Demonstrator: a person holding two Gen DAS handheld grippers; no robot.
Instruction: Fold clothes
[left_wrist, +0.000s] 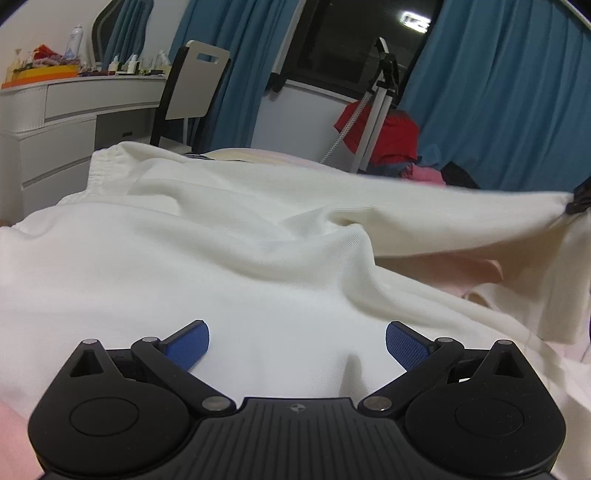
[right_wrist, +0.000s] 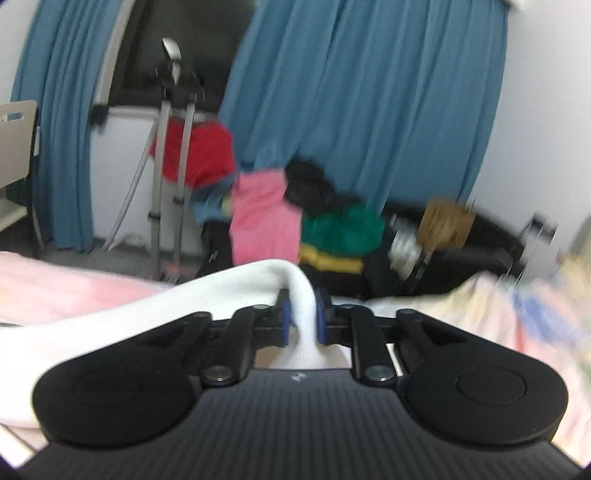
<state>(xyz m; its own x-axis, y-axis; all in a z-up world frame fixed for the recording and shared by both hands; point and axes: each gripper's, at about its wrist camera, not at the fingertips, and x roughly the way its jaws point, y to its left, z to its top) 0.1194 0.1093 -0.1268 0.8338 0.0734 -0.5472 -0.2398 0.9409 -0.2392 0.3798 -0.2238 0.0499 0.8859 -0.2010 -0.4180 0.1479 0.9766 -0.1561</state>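
Here one white garment (left_wrist: 229, 258) lies spread over the bed (left_wrist: 480, 280), filling the space ahead of the left gripper (left_wrist: 297, 345) and running under it. That gripper's two blue fingers (left_wrist: 188, 347) stand wide apart with nothing between them, hovering just over the cloth. Off to their far right, one stretch of the garment is pulled out taut and raised above the pink bedding, ending at the dark tip of the right gripper (left_wrist: 580, 201). In the right wrist view the right gripper (right_wrist: 303, 314) has its fingers (right_wrist: 284, 314) nearly closed on a bunched fold of the white cloth, which rises between them and trails away to their left.

The step in hand looks like carrying this held part across the body of the garment to make a fold. To do it well, the right grip should stay firm, since the bunch is thick and could slip; the lifted stretch should be kept level and taut so it lands flat; and the left fingers could press down or pinch the cloth below them to anchor it against dragging. Creases just beyond the left fingers would want smoothing.

By count: one white garment, two grippers, one heap of other clothes (right_wrist: 266, 218) beyond the bed, one chair (left_wrist: 195, 85)
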